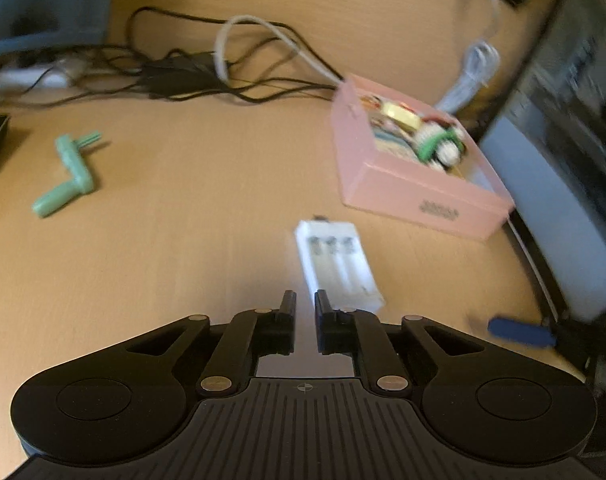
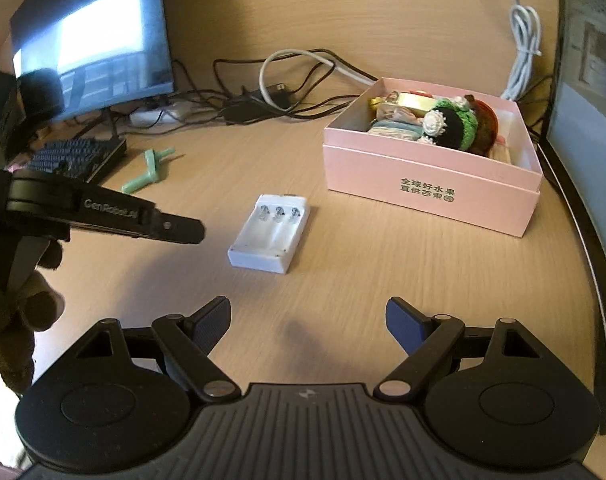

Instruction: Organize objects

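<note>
Landmark for all positions: the pink box [image 2: 431, 188] on the wooden desk [image 2: 363, 288]

Left gripper [image 1: 305, 300]: jaws drawn nearly together, only a narrow slit between the black fingertips, nothing clamped in it. In the left wrist view the tips sit just over the near end of the white battery charger [image 1: 337, 264], which lies flat on the desk; contact cannot be judged there. The right wrist view shows the same gripper from the side, its tip to the left of the charger and apart from it

Right gripper [image 2: 307, 322]: jaws spread wide, blue pads [image 2: 211, 326] facing each other, empty. Bare desk between them. A dark gloved hand [image 2: 19, 316] holds the left gripper's handle at the left edge of that view

Charger: short of the pink box on its near-left side, close to it, not touching. Three empty battery slots face up

Green crank-shaped part [image 2: 149, 170]: well to the left of the box, further off than the charger, lying flat

Pink box: open top, packed. A gold-coloured piece [image 2: 413, 102], a black and green crocheted item [image 2: 453, 124] and something brown-red visible; remaining contents too crowded to identify. Printed characters on the near wall

Behind the box: tangle of black cables [image 2: 239, 100] and a white cable loop to its left rear, a coiled white cord [image 2: 525, 44] at its right rear. A monitor [image 2: 99, 36] and a keyboard [image 2: 71, 156] stand far left of the box. Left wrist view motion-blurred
</note>
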Demonstrator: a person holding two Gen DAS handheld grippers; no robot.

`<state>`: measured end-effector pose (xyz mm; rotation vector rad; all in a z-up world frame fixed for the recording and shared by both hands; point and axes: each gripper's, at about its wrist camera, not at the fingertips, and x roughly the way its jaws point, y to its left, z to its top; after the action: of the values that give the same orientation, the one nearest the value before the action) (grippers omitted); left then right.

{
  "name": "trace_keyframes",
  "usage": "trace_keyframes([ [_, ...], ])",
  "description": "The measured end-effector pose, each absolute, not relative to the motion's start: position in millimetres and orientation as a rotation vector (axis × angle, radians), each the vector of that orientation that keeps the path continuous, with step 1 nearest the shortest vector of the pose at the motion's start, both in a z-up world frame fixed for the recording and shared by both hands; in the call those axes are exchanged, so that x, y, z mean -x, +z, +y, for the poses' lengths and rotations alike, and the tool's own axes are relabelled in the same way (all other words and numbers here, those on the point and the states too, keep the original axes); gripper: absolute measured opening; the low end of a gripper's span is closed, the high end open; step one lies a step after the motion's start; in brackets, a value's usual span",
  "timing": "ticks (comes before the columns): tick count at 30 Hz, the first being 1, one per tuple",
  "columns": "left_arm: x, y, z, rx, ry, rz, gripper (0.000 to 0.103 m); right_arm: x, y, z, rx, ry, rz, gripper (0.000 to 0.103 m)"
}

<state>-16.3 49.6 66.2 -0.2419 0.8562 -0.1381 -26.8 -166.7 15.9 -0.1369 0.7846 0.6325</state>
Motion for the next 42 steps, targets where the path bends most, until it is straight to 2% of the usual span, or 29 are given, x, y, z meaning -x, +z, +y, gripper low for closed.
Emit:
trace_keyframes([
  [6, 20, 53, 7, 0.024, -0.175, 0.927, 0.013, 21, 7, -184, 0.161, 0.571, 0.795, 0.085],
  [11, 23, 51, -12, -0.1, -0.214, 0.909, 0.015, 13, 1, -201, 0.141, 0.515, 0.802, 0.085],
  [22, 15, 50, -39, -0.122, -0.29, 0.932, 0.016, 17, -13, -219, 0.156, 0.486, 0.827, 0.086],
  [23, 15, 50, -41, -0.116, -0.305, 0.934, 0.019, 17, -13, -220, 0.155, 0.487, 0.826, 0.086],
  [25, 15, 51, -45, -0.109, -0.355, 0.944, 0.036, 16, -14, -221, 0.152, 0.491, 0.824, 0.087],
  [28, 13, 52, -47, -0.104, -0.379, 0.961, 0.046, 17, -15, -222, 0.165, 0.496, 0.817, 0.089],
  [33, 13, 55, -37, 0.027, -0.3, 0.947, 0.045, 20, -17, -222, 0.189, 0.514, 0.801, 0.09],
  [37, 31, 76, -24, 0.082, -0.089, 0.753, 0.044, 19, -17, -227, 0.183, 0.529, 0.799, 0.09],
  [42, 9, 73, -28, 0.045, 0.039, 0.745, 0.044, 18, -18, -227, 0.173, 0.543, 0.796, 0.095],
])
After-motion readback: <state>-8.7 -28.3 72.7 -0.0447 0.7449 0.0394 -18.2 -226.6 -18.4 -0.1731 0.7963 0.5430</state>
